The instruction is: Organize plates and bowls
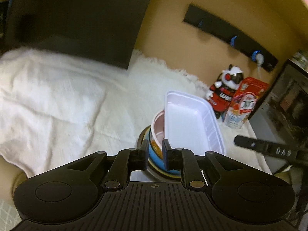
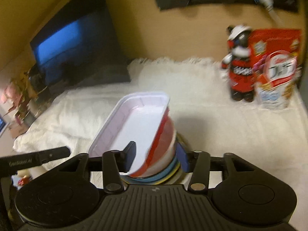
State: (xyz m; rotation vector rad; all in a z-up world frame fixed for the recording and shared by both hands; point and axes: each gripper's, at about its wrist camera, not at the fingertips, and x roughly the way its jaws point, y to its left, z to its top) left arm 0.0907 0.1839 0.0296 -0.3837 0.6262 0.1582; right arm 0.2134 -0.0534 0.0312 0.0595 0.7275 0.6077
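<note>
Bowl stack (image 1: 154, 154), white tray (image 1: 192, 123) tilted on top, on white-covered table (image 1: 57, 100). Left tool (image 1: 155, 154) clamped on stack's near rim. Right tool (image 2: 156, 158) partly open, straddling stack.

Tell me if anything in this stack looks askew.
The white rectangular tray on top sits tilted, leaning on the round bowls instead of lying flat; its shape does not nest with them. Nothing looks spilled or broken.

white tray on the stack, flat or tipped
Tipped. The white tray leans on the stacked bowls, one long edge raised and the other lower, in both wrist views. It is empty.
</note>
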